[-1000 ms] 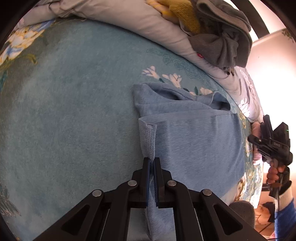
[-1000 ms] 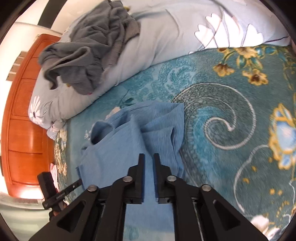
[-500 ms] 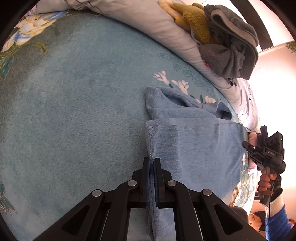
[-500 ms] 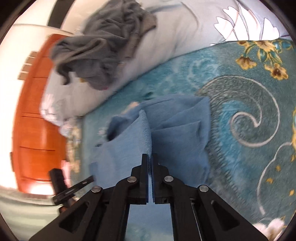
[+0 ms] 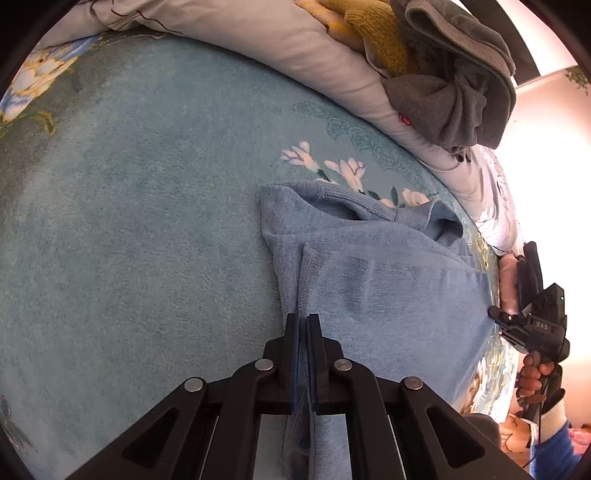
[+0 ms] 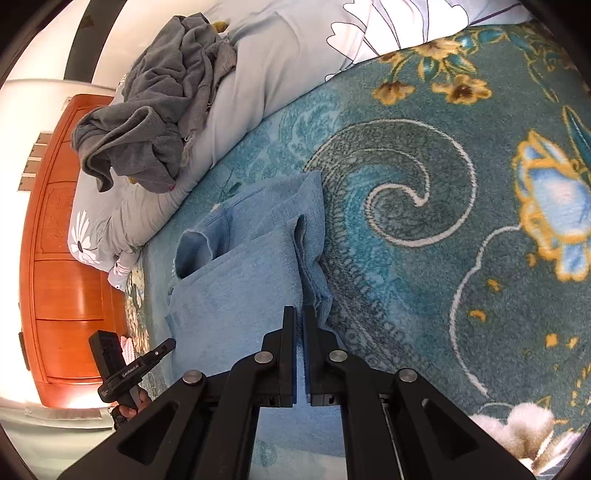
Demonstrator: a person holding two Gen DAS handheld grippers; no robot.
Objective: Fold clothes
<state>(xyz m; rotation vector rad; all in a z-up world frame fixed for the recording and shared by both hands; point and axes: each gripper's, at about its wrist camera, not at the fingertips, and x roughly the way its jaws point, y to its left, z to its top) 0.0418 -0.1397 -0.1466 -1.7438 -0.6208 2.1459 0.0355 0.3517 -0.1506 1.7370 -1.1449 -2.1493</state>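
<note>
A light blue knit garment point(image 5: 384, 280) lies partly folded on the teal floral blanket point(image 5: 140, 229). My left gripper point(image 5: 303, 321) is shut on a folded edge of it, low over the blanket. The same garment shows in the right wrist view point(image 6: 251, 280), where my right gripper point(image 6: 299, 314) is shut on its near fold. Each gripper shows in the other's view: the right one at the garment's far edge point(image 5: 524, 321), the left one at its left edge point(image 6: 147, 362).
A grey quilt point(image 5: 332, 74) borders the blanket, with a heap of grey clothes point(image 6: 159, 110) and a mustard knit point(image 5: 373, 33) on it. A wooden headboard point(image 6: 62, 258) stands at the left of the right wrist view.
My right gripper closed on the garment's fold. Both grippers carried the lifted fold forward and lowered it, so the layer now lies flatter over the garment.
</note>
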